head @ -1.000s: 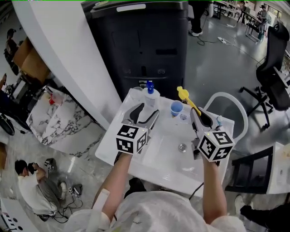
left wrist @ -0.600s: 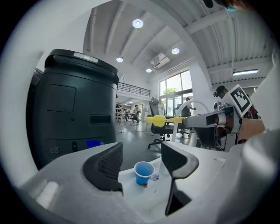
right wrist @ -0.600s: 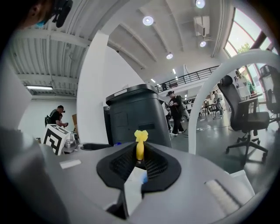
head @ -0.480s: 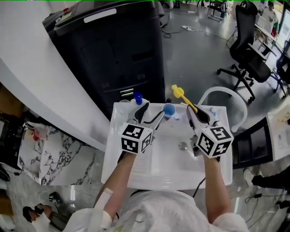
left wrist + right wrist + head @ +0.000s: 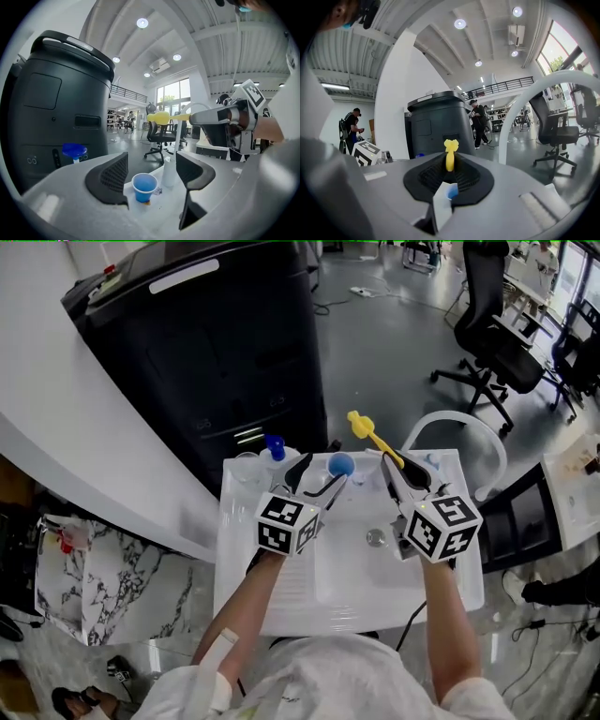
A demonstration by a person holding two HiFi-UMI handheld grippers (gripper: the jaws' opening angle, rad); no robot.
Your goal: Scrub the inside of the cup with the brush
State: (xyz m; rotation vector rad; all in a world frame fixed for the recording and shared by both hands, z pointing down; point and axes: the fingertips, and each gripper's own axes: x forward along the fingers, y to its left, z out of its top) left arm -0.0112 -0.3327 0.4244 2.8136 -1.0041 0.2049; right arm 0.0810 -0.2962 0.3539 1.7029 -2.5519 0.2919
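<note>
Blue cup (image 5: 340, 464) stands upright on the back ledge of the white sink (image 5: 246, 554), in the gap at the tips of the left hand-held gripper (image 5: 319, 474), whose jaws have just been opening and do not press it. The right hand-held gripper (image 5: 392, 465) is clamped on the yellow brush (image 5: 372, 434), near the cup

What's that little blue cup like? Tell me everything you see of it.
The cup is small, plain blue, plastic-looking, tapering toward its base. It stands upright, mouth up, on the back ledge of the white sink, beside the base of the tap. The left gripper, jaws just opened wider, faces it without touching.
</note>
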